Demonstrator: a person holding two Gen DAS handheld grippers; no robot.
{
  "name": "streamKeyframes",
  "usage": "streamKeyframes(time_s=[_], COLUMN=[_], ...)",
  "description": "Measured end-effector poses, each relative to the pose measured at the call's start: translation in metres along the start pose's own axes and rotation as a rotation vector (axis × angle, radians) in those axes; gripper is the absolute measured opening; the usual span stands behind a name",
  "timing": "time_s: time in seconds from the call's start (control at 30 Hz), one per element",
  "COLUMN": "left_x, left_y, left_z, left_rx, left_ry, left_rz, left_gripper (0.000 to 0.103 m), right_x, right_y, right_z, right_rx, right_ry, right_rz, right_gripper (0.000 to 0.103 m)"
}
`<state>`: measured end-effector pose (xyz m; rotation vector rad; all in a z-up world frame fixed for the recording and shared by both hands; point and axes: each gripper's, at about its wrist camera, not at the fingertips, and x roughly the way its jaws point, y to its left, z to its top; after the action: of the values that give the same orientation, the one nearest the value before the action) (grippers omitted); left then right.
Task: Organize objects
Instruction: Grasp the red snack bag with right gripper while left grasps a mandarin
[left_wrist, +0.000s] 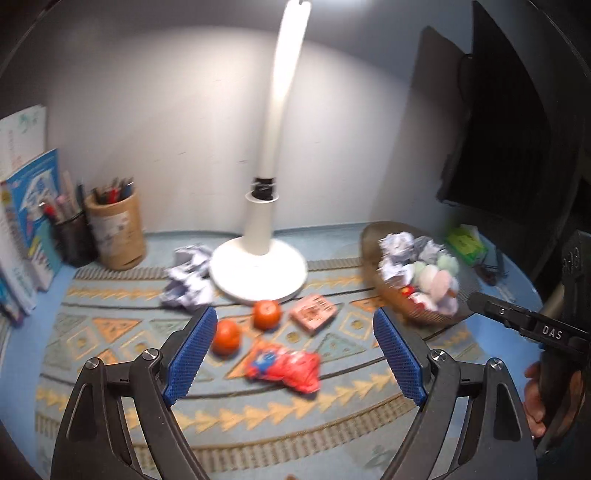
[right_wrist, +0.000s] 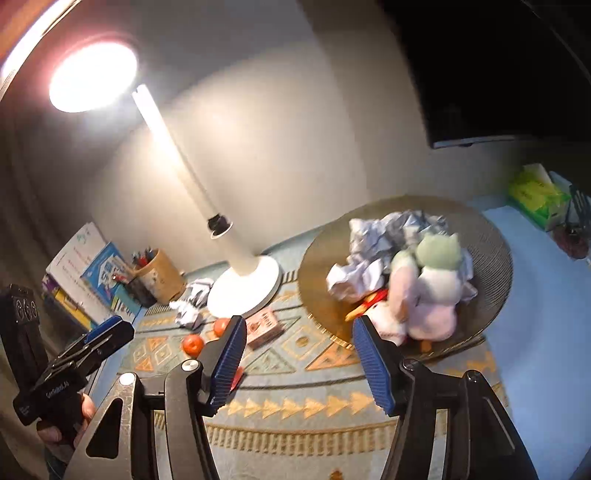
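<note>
Both pairs of jaws stand spread and empty: left gripper (left_wrist: 295, 354) over the red packet (left_wrist: 284, 367) at lower centre, right gripper (right_wrist: 299, 363) before the basket (right_wrist: 321, 266). Between pickups; next, closing on that packet.

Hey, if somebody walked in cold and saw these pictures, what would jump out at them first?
The tall white desk lamp standing mid-desk on the patterned mat, its head glaring in the right wrist view. To its right, a woven basket heaped with crumpled paper and plush toys. In front, two oranges beside a red snack packet.
</note>
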<state>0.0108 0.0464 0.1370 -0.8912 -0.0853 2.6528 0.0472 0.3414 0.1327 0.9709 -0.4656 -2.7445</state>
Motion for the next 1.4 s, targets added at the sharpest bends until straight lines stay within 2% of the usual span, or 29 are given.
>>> streamKeyframes(time_s=[0.13,0.27,0.37,0.43,0.53,0.6,0.7,0.8,0.87,0.9,0.97,1.03,1.13,1.2,1.3,1.4], left_x=[0.002,0.018,0.026,0.029,0.015,0.004,-0.015,-0.022,-0.013,-0.004,0.025,0.06,0.111,0.131,0.149,0.153], left_y=[0.052,0.078,0.08,0.077,0.069,0.06,0.053,0.056,0.061,0.064,0.07,0.075,0.08,0.082,0.08,0.072], left_z=[-0.045,-0.077,-0.09,-0.095,-0.102,-0.112,-0.123,-0.108,-0.084,-0.071,-0.049,-0.036,-0.027,-0.026,-0.026,-0.026], left_rx=[-0.084,-0.125,-0.121,-0.111,-0.088,-0.079,-0.073,-0.078,-0.076,-0.077,-0.087,-0.096,-0.101,-0.106,-0.109,-0.064], left_ry=[0.057,0.104,0.113,0.13,0.104,0.099,0.094,0.113,0.107,0.111,0.142,0.182,0.265,0.277,0.301,0.291], left_rz=[0.087,0.128,0.142,0.165,0.176,0.18,0.142,0.064,0.074,0.05,-0.022,-0.031,-0.085,-0.093,-0.108,-0.082], left_gripper=[0.086,0.086,0.086,0.086,0.086,0.086,0.086,0.086,0.086,0.086,0.086,0.086,0.084,0.084,0.082,0.078], right_x=[0.038,0.078,0.092,0.096,0.096,0.097,0.099,0.108,0.111,0.113,0.121,0.133,0.156,0.167,0.178,0.19], right_y=[0.028,0.042,0.043,0.044,0.042,0.039,0.039,0.044,0.055,0.063,0.082,0.097,0.106,0.108,0.111,0.115], right_z=[-0.042,-0.074,-0.085,-0.089,-0.088,-0.087,-0.086,-0.081,-0.072,-0.066,-0.058,-0.056,-0.058,-0.058,-0.06,-0.062], right_rx=[-0.051,-0.107,-0.133,-0.155,-0.143,-0.129,-0.117,-0.123,-0.148,-0.177,-0.277,-0.373,-0.427,-0.438,-0.492,-0.533], right_ry=[0.091,0.161,0.176,0.181,0.178,0.185,0.213,0.292,0.32,0.319,0.318,0.303,0.329,0.342,0.347,0.365], right_rz=[0.034,0.044,0.041,0.004,0.029,0.027,0.051,0.11,0.157,0.168,0.167,0.144,0.158,0.168,0.166,0.167], right_gripper=[0.06,0.06,0.06,0.06,0.065,0.065,0.065,0.065,0.065,0.067,0.078,0.083,0.082,0.082,0.082,0.082])
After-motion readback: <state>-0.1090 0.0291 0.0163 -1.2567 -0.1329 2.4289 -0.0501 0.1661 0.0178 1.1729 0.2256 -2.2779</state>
